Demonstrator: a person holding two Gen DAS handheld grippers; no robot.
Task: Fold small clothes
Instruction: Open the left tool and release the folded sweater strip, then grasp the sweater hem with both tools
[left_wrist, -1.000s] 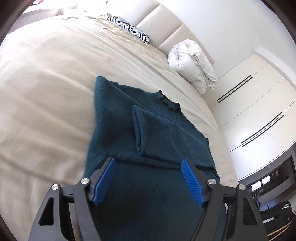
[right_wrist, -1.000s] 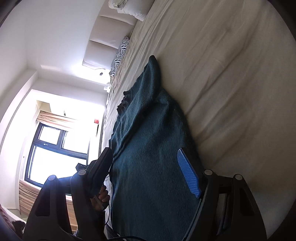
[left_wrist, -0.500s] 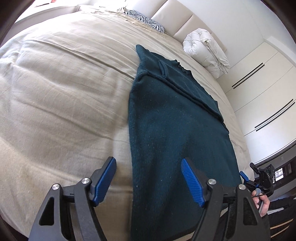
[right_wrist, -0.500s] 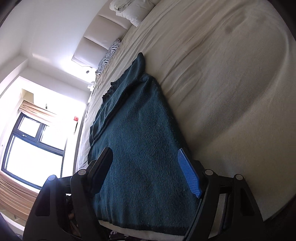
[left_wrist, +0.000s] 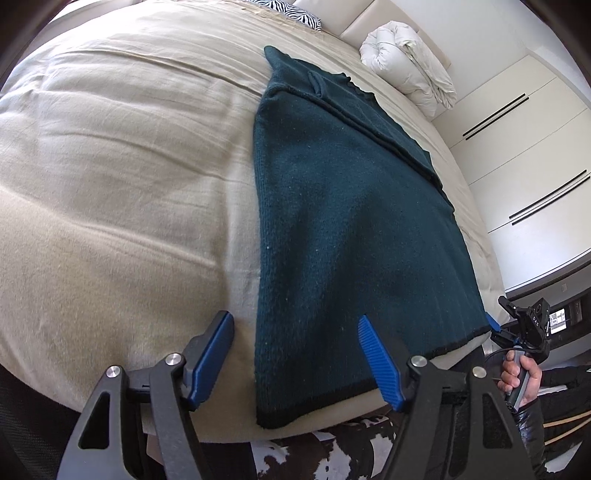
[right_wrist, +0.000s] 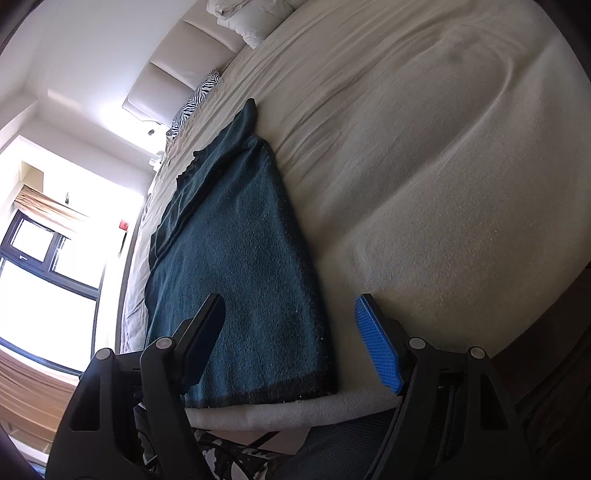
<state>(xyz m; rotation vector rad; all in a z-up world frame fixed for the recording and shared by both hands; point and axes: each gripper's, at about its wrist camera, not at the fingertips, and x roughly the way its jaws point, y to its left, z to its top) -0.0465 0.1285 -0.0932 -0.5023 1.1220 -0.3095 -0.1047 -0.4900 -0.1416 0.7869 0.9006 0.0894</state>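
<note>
dark teal knit sweater (left_wrist: 332, 206), sleeves folded in, lies flat on beige bedsheet (left_wrist: 110, 166); left tool (left_wrist: 295, 356) narrowing, right tool (right_wrist: 291, 341) wide, both empty.

From my seat, both wrist cameras look steeply down from the foot of the bed (left_wrist: 110, 155) toward the headboard, close over the dark sweater (left_wrist: 343, 229) they share, the right view apparently rolled sideways.

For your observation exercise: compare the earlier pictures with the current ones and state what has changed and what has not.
Both grippers drew back from over the dark teal sweater to its hem at the bed edge: left gripper at one bottom corner, right gripper at the other. The left jaws are closing slightly; nothing is gripped. The sweater lies unchanged, sleeves folded in.
</note>
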